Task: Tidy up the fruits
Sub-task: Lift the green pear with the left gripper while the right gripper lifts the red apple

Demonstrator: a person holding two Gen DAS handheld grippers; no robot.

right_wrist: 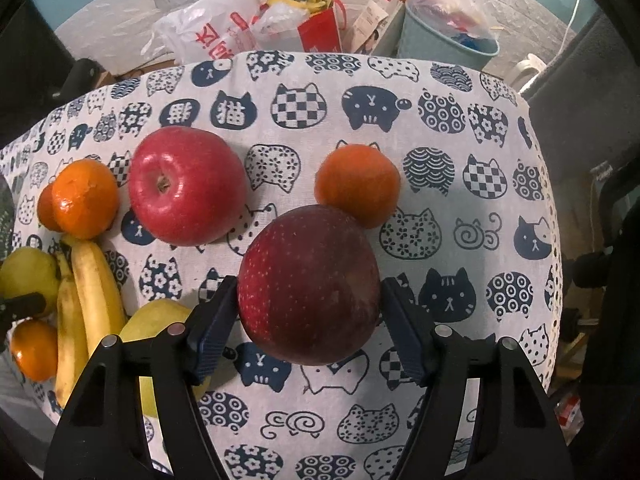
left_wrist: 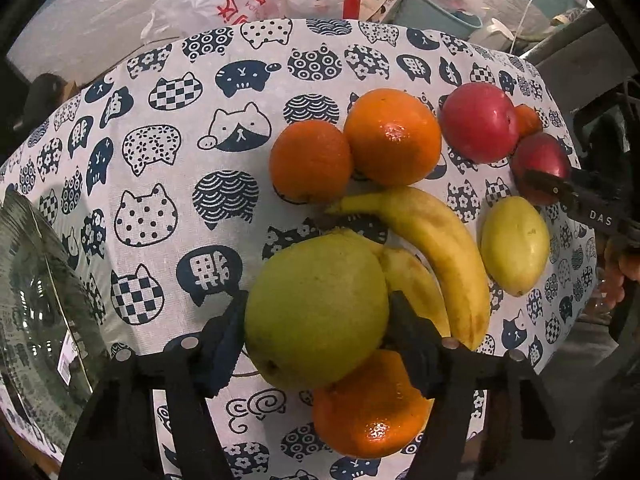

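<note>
My left gripper (left_wrist: 316, 332) is shut on a green pear (left_wrist: 316, 312), held above the cat-print tablecloth (left_wrist: 160, 184). Under and around it lie an orange (left_wrist: 370, 408), two bananas (left_wrist: 436, 240), two more oranges (left_wrist: 392, 136), a yellow lemon (left_wrist: 514, 244) and a red apple (left_wrist: 478, 122). My right gripper (right_wrist: 308, 320) is shut on a dark red apple (right_wrist: 308, 284); it also shows at the right in the left wrist view (left_wrist: 542, 168). A bright red apple (right_wrist: 188, 186) and a small orange (right_wrist: 358, 184) lie beyond it.
A glass plate (left_wrist: 36, 320) sits at the table's left edge. Behind the table are plastic bags (right_wrist: 208, 28), a red bag (right_wrist: 320, 32) and a blue bucket (right_wrist: 440, 44). A dark chair (right_wrist: 580, 92) stands at the right.
</note>
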